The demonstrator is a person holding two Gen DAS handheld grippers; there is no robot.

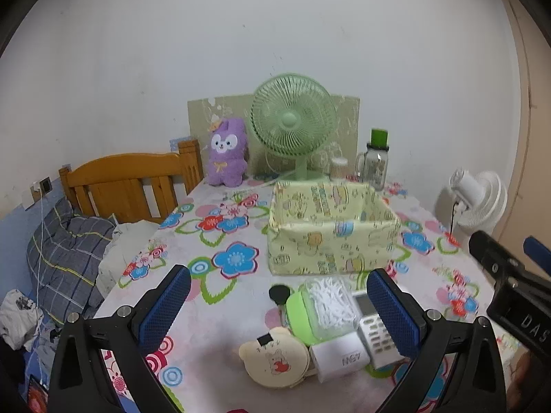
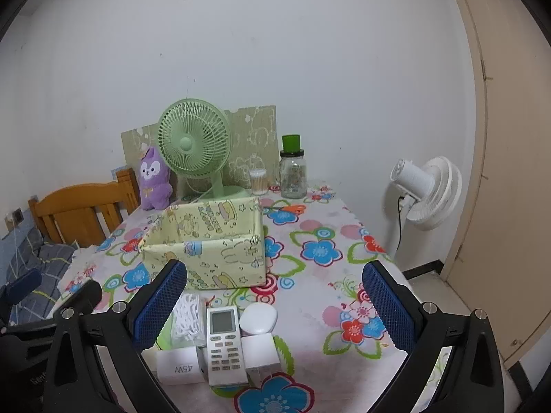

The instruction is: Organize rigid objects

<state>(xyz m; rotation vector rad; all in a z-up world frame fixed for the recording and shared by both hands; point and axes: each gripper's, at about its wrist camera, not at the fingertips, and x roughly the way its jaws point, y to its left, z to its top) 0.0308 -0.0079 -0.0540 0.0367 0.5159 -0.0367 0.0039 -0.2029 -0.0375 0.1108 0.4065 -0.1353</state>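
Showing a floral-clothed surface [image 2: 316,241] against a white wall: soft fabric box [image 2: 210,244], rigid remote control [image 2: 224,344]; both claws [image 1: 279,309] [image 2: 275,306] stood wide, empty.

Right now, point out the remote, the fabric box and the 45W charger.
remote [image 2: 223,339], right wrist view, on its keypad just below the screen.
fabric box [image 2: 220,258], right wrist view, on its near outer wall.
45W charger [image 2: 179,366], right wrist view, on its labelled top face.
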